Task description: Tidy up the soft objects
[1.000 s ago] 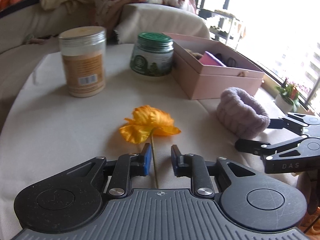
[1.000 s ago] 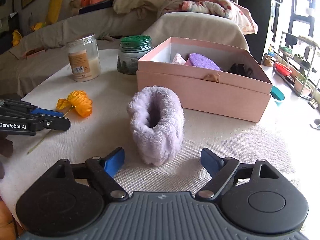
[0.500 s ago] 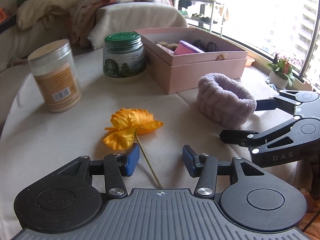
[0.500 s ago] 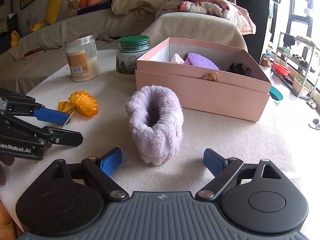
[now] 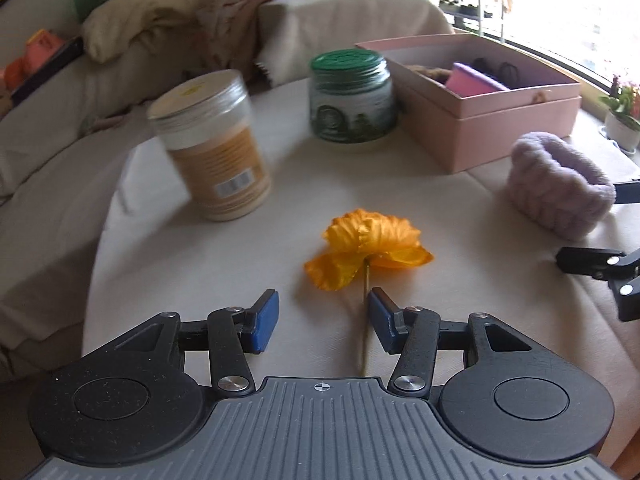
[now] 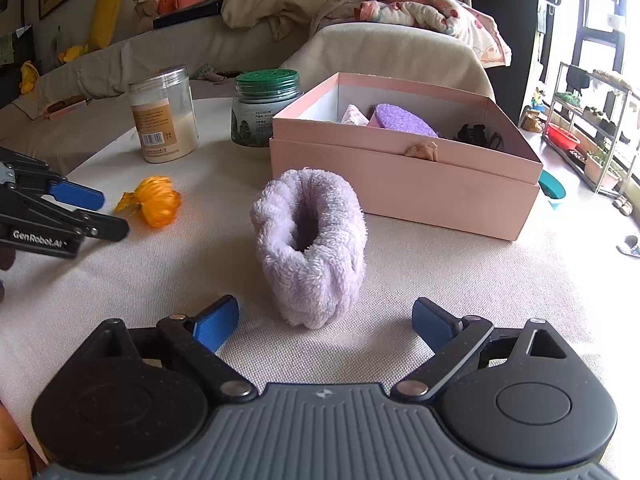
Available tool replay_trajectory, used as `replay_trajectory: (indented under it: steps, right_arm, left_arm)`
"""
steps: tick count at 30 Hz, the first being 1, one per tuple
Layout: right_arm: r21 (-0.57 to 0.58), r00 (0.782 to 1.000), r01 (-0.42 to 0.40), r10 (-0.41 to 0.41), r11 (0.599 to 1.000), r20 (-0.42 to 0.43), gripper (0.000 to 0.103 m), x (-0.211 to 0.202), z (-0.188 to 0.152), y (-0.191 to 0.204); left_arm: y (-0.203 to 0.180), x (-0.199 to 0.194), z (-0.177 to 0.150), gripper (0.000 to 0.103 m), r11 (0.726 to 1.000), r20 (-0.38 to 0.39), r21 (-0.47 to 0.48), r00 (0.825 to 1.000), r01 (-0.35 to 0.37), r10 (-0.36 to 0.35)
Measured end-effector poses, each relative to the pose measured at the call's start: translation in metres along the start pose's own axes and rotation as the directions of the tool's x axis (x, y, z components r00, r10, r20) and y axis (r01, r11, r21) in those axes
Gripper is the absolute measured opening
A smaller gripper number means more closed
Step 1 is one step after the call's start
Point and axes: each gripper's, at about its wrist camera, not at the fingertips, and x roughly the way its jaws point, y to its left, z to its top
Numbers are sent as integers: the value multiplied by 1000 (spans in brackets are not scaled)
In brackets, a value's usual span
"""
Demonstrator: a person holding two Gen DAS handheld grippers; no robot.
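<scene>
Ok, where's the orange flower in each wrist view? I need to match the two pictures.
Left wrist: the orange flower lies center frame, just ahead of the open left gripper, its stem running back beside the right-hand finger.
Right wrist: the flower is at left, middle height, just past the left gripper's tips.
Shared landmark: the pink box, beyond the flower in both.

Orange flower (image 5: 370, 246), lilac headband (image 6: 310, 246)
</scene>
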Motion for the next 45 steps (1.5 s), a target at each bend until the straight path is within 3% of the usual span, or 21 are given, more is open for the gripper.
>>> replay_trajectory:
  steps: [3, 4, 6, 10, 15, 21, 28, 30, 33, 35, 38, 42, 45]
  right_arm:
    - [0, 1000, 0, 0, 1000, 0, 95, 0, 0, 0]
    - [0, 1000, 0, 0, 1000, 0, 95, 0, 0, 0]
    - [2, 1000, 2, -2, 1000, -1, 95, 0, -1, 0]
    - [2, 1000, 1, -1, 1000, -2, 96, 1, -1, -1]
    - [1, 1000, 0, 0, 1000, -3, 97, 1, -1, 0]
    - [-9, 1000, -15, 15, 1000, -18, 97, -1, 4, 1]
    - [-61, 999, -7, 10, 998, 52, 96, 0, 34, 8]
    - [-54, 999, -5, 7, 999, 37, 87, 9, 41, 7]
    - [-44, 1000, -12, 12, 999, 10, 47, 16, 47, 5]
    - [-41, 1000, -23, 23, 999, 2, 44, 14, 48, 3]
    - [-43, 999, -33, 33, 999, 1, 37, 3, 47, 0]
    - [-39, 998, -49, 50, 998, 24, 37, -32, 43, -17]
    - [-21, 996, -25, 27, 999, 84, 37, -68, 43, -39]
  left_arm:
    - [2, -4, -6, 39, 992, 13, -14, 992, 122, -122]
    - [2, -4, -6, 40, 985, 12, -29, 985, 172, -171]
    - [-8, -3, -7, 66, 978, 13, -10, 978, 209, -209]
    - [-18, -7, -6, 65, 980, 31, -3, 980, 197, -197]
    - [-8, -9, 4, 64, 997, 121, -56, 991, 58, -51]
    - [-8, 18, 15, 64, 994, 85, -79, 994, 75, -68]
    - [-5, 26, 14, 64, 987, 79, -112, 992, 111, -103]
    - [-5, 25, 13, 63, 985, 76, -129, 992, 111, -102]
    - [-13, 20, 10, 56, 990, 82, -82, 991, 111, -105]
    - [-14, 18, 6, 47, 989, 108, -29, 984, 145, -141]
    - [-12, 16, 7, 24, 982, 118, -23, 975, 190, -186]
    - [-22, -3, 7, 22, 984, 148, 10, 973, 176, -175]
    - [-25, -37, 24, 22, 964, 210, 9, 942, 267, -263]
